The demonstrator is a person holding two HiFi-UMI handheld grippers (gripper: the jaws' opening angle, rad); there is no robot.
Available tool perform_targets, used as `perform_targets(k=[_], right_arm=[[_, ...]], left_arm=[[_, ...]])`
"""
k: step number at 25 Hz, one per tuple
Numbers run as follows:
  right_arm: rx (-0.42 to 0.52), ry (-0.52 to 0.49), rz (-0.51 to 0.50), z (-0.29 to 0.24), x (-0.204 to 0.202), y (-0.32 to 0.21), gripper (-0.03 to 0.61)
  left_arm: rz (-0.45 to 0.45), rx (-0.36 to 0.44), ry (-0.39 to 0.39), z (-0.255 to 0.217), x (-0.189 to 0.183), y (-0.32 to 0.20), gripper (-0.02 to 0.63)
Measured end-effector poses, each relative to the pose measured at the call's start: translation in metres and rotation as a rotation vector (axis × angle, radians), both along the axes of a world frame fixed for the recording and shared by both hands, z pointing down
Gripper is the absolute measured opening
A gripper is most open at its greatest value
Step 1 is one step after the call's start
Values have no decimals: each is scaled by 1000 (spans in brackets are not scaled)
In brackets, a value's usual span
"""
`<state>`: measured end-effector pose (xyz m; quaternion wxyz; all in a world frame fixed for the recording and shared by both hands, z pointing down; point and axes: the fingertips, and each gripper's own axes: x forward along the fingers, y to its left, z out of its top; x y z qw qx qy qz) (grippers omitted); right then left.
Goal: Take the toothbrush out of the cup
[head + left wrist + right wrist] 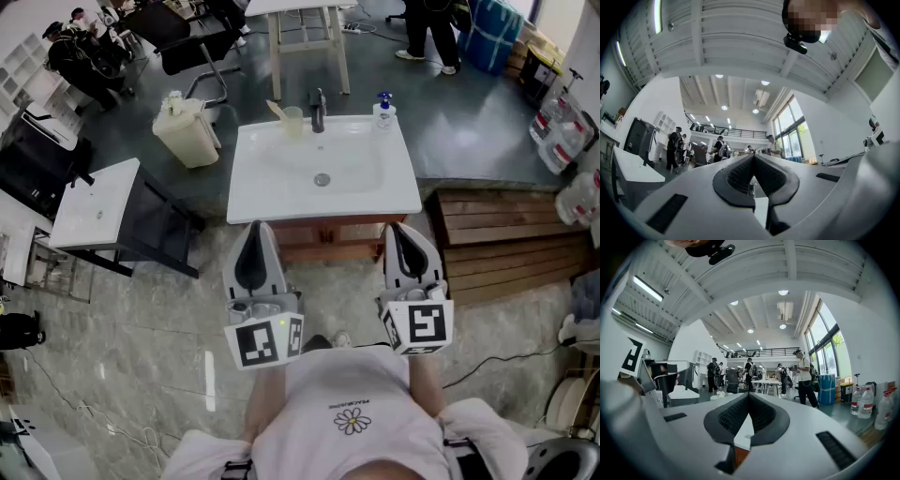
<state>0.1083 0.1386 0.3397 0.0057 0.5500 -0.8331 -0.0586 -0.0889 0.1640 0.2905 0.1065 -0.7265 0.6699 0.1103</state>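
A pale translucent cup [292,121] stands on the back rim of the white sink [281,192], just left of the dark faucet [319,110]. A toothbrush [277,109] leans out of it to the left. My left gripper [255,228] and right gripper [398,228] are held side by side in front of the sink's near edge, well short of the cup. In the left gripper view the left gripper [753,157] has its jaws together with nothing in them. The right gripper [748,394] likewise shows its jaws meeting at the tip, with nothing between them.
A soap pump bottle [382,111] stands at the sink's back right. A beige bin [187,132] and a small white table [97,202] are to the left, wooden steps [506,246] to the right. People stand and walk in the background.
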Motion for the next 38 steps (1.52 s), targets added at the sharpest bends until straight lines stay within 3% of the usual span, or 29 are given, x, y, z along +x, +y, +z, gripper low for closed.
perform_targets(k=[18, 38], right_arm=[[27, -43, -25, -2, 5, 0, 12], [-47, -71, -18, 19, 8, -28, 12]], left_arm=[[-9, -2, 17, 5, -1, -6, 15], [-10, -64, 47, 18, -7, -34, 15]])
